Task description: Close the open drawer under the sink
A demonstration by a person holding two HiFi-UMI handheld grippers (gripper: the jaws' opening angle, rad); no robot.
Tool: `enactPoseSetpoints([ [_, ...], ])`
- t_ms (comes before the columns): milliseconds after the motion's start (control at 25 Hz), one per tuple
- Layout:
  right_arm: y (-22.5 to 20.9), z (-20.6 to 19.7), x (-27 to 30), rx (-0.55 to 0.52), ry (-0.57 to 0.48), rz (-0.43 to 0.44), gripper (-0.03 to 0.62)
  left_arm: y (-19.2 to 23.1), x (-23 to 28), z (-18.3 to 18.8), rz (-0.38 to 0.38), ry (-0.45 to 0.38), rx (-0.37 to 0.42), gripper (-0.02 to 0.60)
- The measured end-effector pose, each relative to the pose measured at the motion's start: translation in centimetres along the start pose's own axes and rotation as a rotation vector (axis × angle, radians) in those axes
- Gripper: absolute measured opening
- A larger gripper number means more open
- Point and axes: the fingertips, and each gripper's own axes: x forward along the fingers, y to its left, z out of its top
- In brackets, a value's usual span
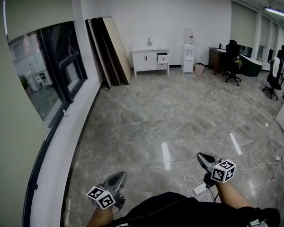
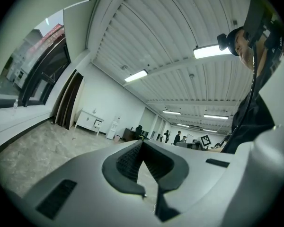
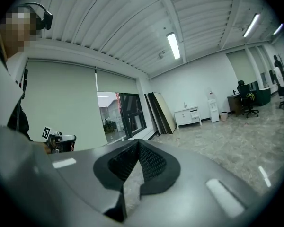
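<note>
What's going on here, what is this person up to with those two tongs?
A person stands on the grey tiled floor of an office, with a tool in each hand. The left tongs and the right tongs are both shut and empty. The white sink cabinet stands against the far wall, well out of reach. Its drawer on the right side is pulled out, not yet closed.

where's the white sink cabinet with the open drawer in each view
Head view: sink cabinet sits far off, top centre.
Left gripper view: sink cabinet is small, left of centre, at mid height.
Right gripper view: sink cabinet is right of centre, at mid height.
Shared landmark: the leaning boards stand just left of it in all three.
</note>
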Motion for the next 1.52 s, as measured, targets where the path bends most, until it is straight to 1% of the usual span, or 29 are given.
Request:
enactPoseSetpoints([
  [120,1.2,-0.2,3.1,-0.012,0.024,0.009,0.002,3.2,-0.9,0.3,0.011,-0.007,-0.030,0.000],
  [200,1.3,-0.3,4.6,-0.015,0.041,0.010,0.002,4.5,-0.9,0.3,0.014,-0.009,-0.047,0.000],
  [360,-0.1,0.0,7.7,-0.004,0.056,0.016,0.002,6.6,0.5,0.5,0.029,0.001,-0.065,0.000],
  [520,-2.3,0.3,10.3,-0.001,0.057,0.046,0.002,7.5,2.6,0.3,0.055,0.010,-0.066,0.000],
  [720,-7.8,2.0,12.9,0.013,0.055,0.095,0.002,7.6,7.4,1.5,0.102,-0.014,-0.034,0.000],
  [840,-11.6,4.6,14.2,0.004,0.047,0.123,0.002,6.9,11.6,2.7,0.121,-0.029,-0.023,0.000],
  [960,-15.5,6.9,14.6,-0.012,0.029,0.145,0.002,6.0,16.2,3.1,0.128,-0.033,-0.011,0.000],
  [1120,-21.4,7.8,14.0,0.003,0.016,0.142,0.002,4.1,22.6,2.6,0.112,-0.032,-0.004,0.000],
  [1240,-24.9,8.2,13.7,0.023,0.009,0.135,0.002,3.2,26.5,2.3,0.097,-0.018,0.001,0.000],
  [1360,-27.4,8.2,13.5,0.052,0.011,0.121,0.002,3.0,29.2,2.3,0.089,0.005,0.003,0.000],
  [1520,-30.4,7.5,13.2,0.078,0.010,0.084,0.002,3.9,32.2,2.0,0.075,0.023,-0.001,0.000],
])
